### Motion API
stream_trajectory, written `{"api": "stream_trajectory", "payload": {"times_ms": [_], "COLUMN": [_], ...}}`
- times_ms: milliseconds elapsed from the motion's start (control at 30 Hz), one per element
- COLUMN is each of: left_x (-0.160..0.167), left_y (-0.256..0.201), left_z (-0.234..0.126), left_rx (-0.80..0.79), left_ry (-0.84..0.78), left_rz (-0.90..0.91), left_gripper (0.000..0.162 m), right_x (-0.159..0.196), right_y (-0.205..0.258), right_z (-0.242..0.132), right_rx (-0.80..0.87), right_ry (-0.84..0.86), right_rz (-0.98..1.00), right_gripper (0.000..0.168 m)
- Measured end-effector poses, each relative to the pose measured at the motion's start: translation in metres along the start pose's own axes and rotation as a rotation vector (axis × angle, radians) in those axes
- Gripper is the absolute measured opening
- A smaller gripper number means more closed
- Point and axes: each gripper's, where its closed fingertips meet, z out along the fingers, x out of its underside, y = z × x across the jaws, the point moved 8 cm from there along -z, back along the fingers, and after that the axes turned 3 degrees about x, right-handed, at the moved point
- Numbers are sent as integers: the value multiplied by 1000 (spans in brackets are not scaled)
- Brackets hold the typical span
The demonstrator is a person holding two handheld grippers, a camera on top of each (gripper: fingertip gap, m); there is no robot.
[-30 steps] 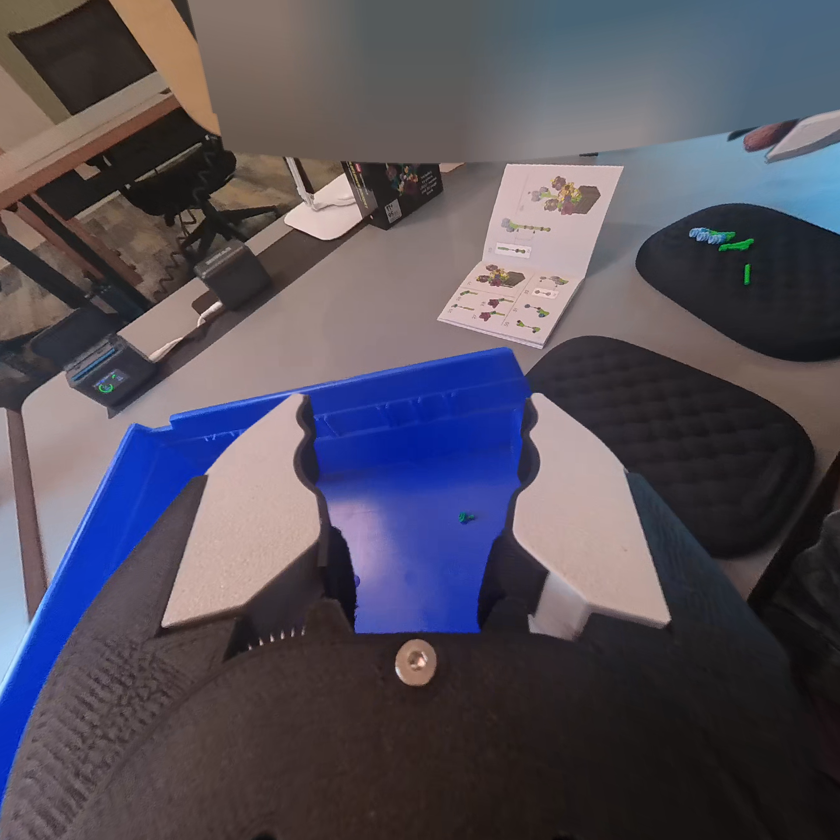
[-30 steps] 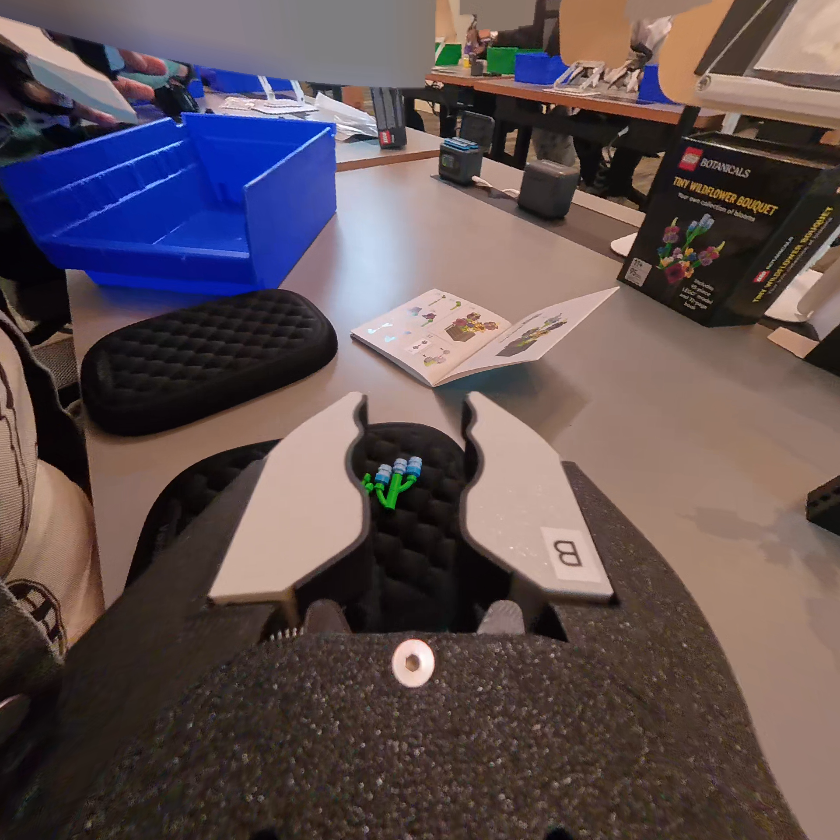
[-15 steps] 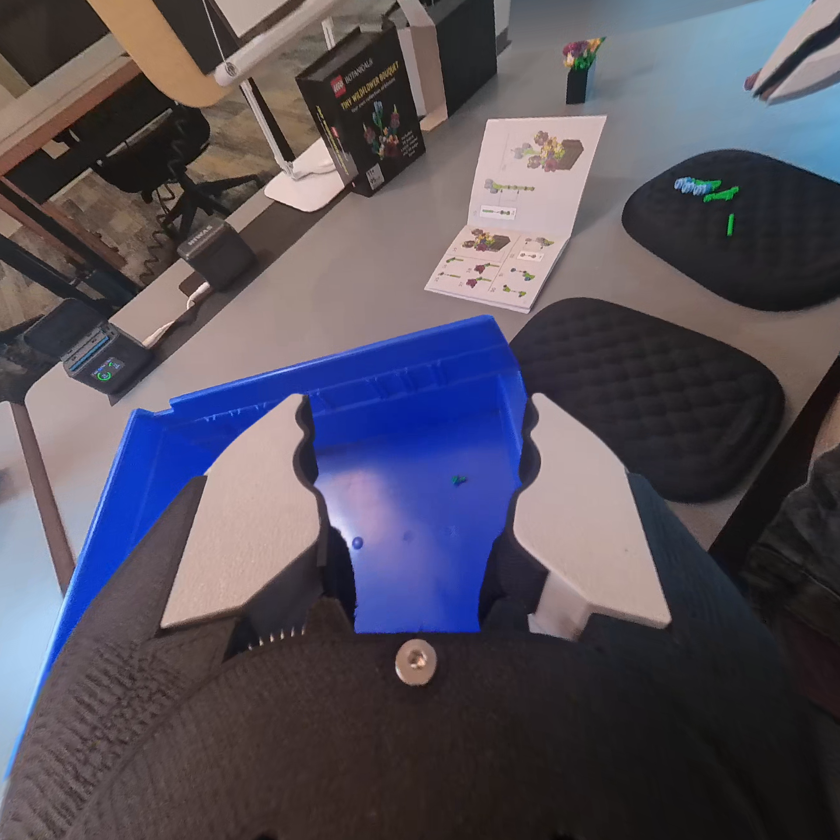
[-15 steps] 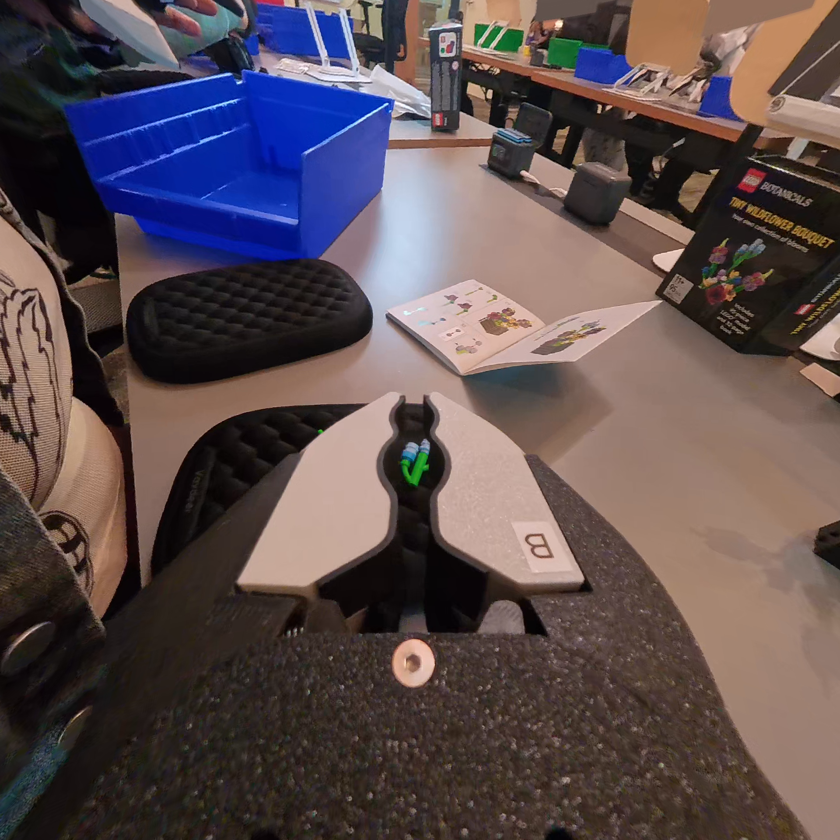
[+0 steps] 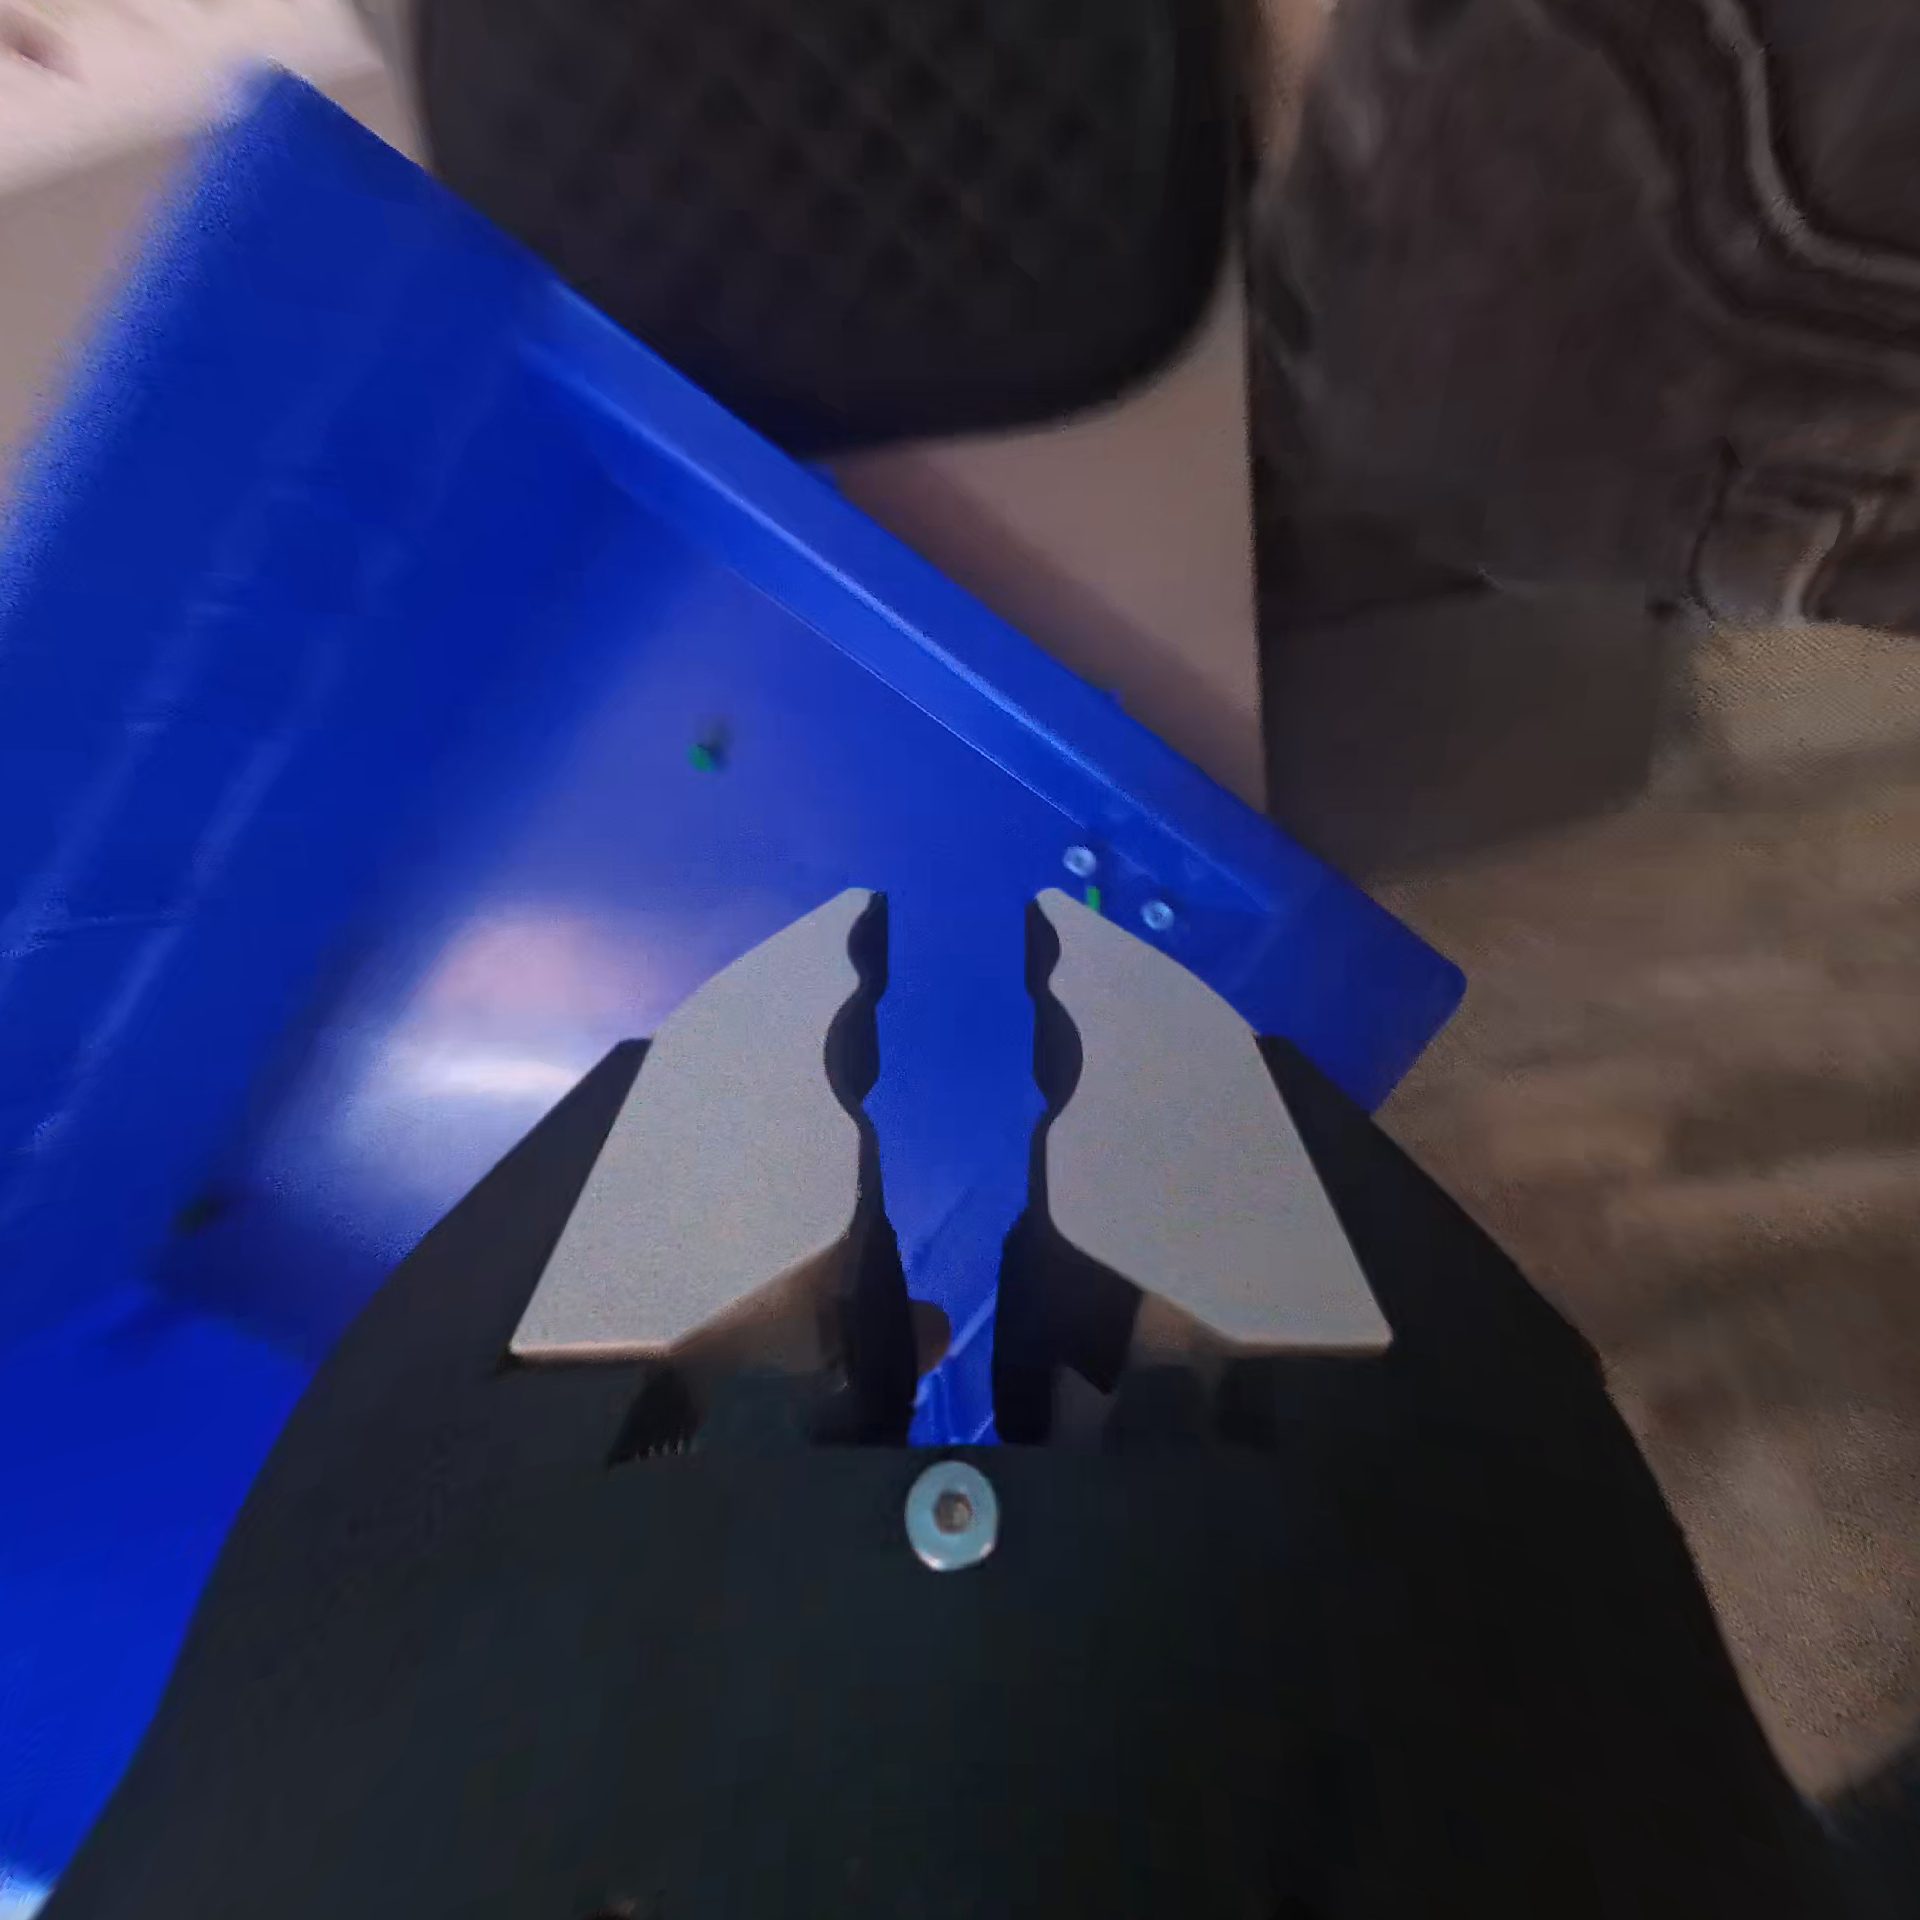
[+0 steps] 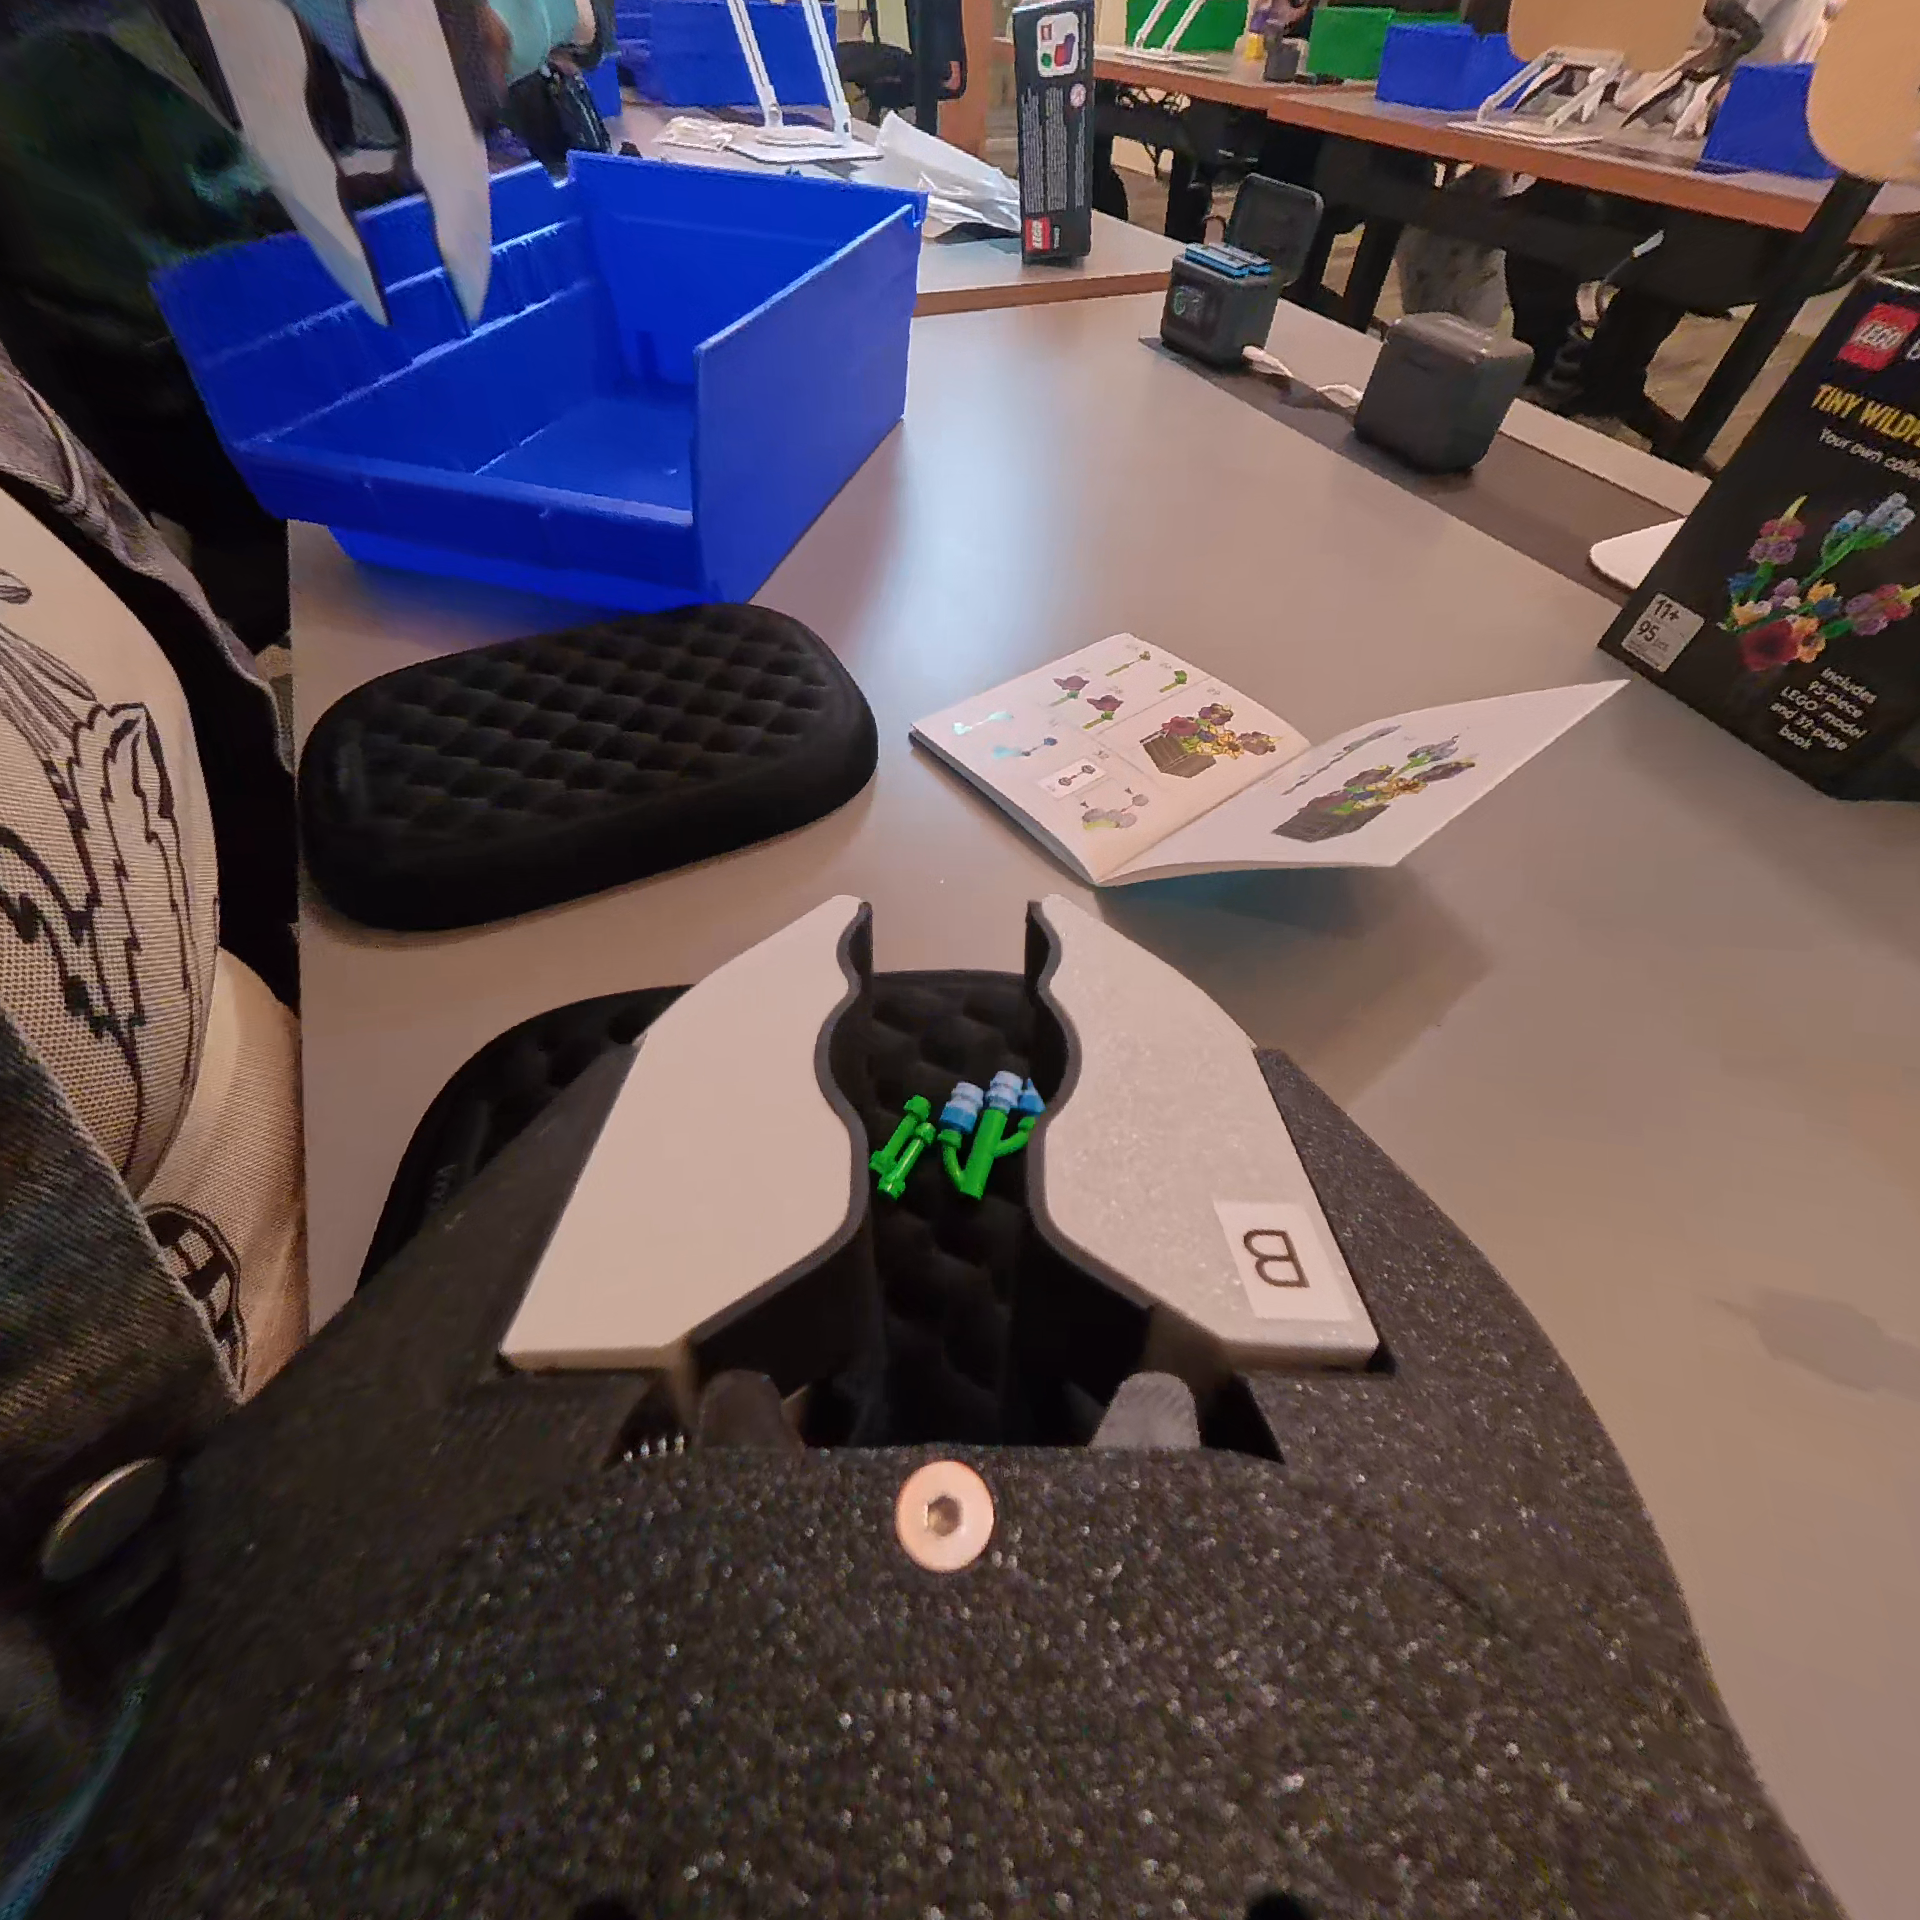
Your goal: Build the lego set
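Right claw (image 6: 948, 912) reopened, stems (image 6: 961, 1132) released.

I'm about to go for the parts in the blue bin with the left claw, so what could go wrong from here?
1. The pale studs sit tight in the corner of the blue bin; the left claw may hit the wall.
2. The left wrist view is motion-blurred, so aim is uncertain.
3. The right claw hangs open over the flower stem and loose green piece on the black pad; dropping could knock them.
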Motion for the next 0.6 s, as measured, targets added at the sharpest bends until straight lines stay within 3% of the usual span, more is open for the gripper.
{"api": "stream_trajectory", "payload": {"times_ms": [67,167,300,600], "left_x": [0,2,6,5], "left_y": [0,1,-5,-16], "left_z": [19,46,69,79], "left_rx": [180,283,313,195], "left_ry": [129,297,457,478], "left_rz": [-9,-7,-33,-56], "left_gripper": [26,24,33,17], "right_x": [-3,-5,-2,6], "right_y": [-1,-4,-9,-20], "right_z": [2,1,-6,-28], "right_rx": [-1,15,42,100], "right_ry": [6,-7,-31,-88], "right_rz": [-2,-4,3,3], "right_gripper": [29,30,31,27]}}
